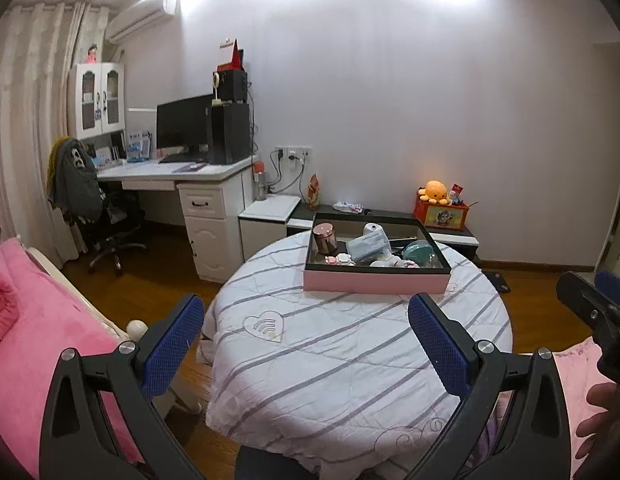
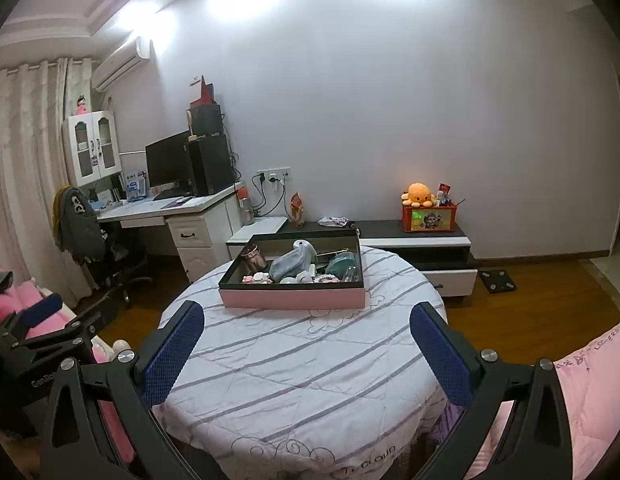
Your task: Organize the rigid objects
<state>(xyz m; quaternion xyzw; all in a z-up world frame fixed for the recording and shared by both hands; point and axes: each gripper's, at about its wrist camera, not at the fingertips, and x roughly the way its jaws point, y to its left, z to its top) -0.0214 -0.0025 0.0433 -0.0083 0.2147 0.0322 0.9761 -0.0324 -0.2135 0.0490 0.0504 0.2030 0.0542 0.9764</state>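
Note:
A pink box (image 1: pixel 375 282) with a dark inside stands at the far side of the round table (image 1: pixel 333 364); it also shows in the right wrist view (image 2: pixel 294 298). It holds a copper jar (image 1: pixel 325 238), a grey pouch (image 1: pixel 367 249), a teal bowl (image 1: pixel 417 250), a white roll and small pink and white items. My left gripper (image 1: pixel 308 336) is open and empty, above the table's near side. My right gripper (image 2: pixel 308 340) is open and empty too, short of the box. The right gripper also shows in the left wrist view (image 1: pixel 593 308).
A pink bed (image 1: pixel 38 332) lies to the left and pink bedding (image 2: pixel 589 392) to the right. A white desk (image 1: pixel 178 176) with a monitor and an office chair (image 1: pixel 106 224) stand at the back left. A low cabinet (image 2: pixel 413 240) with an orange toy box (image 2: pixel 429 216) runs behind the table.

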